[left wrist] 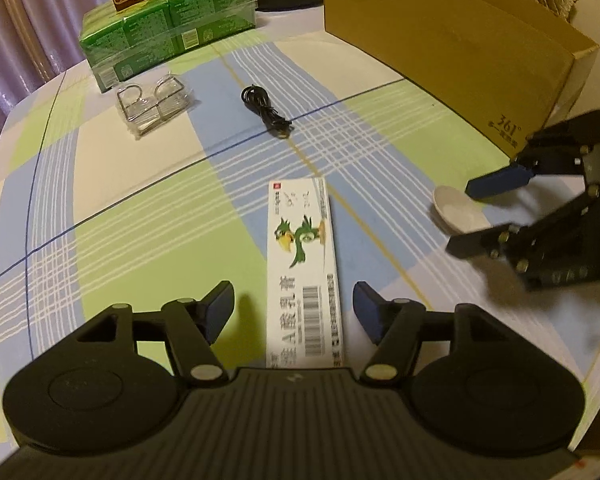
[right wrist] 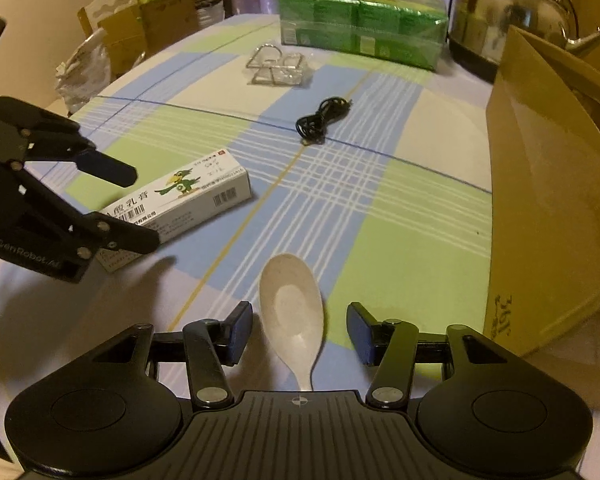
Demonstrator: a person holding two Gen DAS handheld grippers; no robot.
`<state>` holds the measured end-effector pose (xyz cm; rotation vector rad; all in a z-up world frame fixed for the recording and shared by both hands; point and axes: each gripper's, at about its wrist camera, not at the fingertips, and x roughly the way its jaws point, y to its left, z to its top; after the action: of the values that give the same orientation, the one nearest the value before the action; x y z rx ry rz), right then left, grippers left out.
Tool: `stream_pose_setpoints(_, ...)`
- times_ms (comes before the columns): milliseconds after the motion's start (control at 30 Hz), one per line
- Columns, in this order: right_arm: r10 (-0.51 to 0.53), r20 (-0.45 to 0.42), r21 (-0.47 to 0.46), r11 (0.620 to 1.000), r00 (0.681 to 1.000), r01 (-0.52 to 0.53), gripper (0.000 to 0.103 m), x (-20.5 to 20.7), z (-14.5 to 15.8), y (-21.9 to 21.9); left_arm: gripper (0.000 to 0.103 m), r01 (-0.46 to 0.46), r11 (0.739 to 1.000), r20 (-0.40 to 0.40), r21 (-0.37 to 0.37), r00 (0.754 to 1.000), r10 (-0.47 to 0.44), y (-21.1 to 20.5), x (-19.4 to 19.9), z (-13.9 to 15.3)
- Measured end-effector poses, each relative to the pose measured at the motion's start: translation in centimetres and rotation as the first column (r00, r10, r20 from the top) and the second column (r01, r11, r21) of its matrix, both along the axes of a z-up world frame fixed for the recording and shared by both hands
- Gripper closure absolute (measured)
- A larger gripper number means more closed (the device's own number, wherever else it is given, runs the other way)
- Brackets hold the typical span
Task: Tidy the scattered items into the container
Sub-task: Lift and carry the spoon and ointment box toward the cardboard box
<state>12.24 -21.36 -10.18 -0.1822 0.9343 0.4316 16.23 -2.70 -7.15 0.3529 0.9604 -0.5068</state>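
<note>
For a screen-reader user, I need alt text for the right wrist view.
The open right gripper straddles a white spoon on a plaid tablecloth. The open left gripper flanks a white carton; a cardboard box stands right.

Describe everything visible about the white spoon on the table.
The white spoon looks like matte, faintly speckled plastic or ceramic, with a deep oval bowl facing up and a short handle running back under the right tool. It lies flat on the checked tablecloth, between the open fingers, which do not touch it, near the cardboard box.
</note>
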Motion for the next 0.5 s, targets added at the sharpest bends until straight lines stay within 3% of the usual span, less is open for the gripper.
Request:
stream_pose_setpoints(233, -0.002, 0.036, 0.004, 1.000, 0.999, 0.002, 0.056, -0.30, -0.32, 0.26, 0.045, 0.015, 1.000, -0.005, 0.007, 1.000, -0.015, -0.87, 0.74, -0.77)
stream_pose_setpoints(300, -0.003, 0.041, 0.006, 1.000, 0.999, 0.003, 0.058, -0.41, -0.30, 0.26, 0.061, 0.017, 1.000, -0.013, 0.013, 1.000, -0.017, -0.99, 0.78, -1.00)
stream_pose_setpoints(367, -0.001, 0.046, 0.008, 1.000, 0.999, 0.000, 0.062, -0.49, -0.32, 0.29, 0.069, 0.011, 1.000, -0.020, 0.004, 1.000, -0.011, -0.87, 0.71, -1.03)
stream_pose_setpoints(500, 0.007, 0.049, 0.009, 1.000, 0.999, -0.007, 0.072, -0.43, -0.24, 0.50, 0.070, 0.003, 1.000, -0.027, -0.003, 1.000, -0.003, -0.61, 0.21, -0.75)
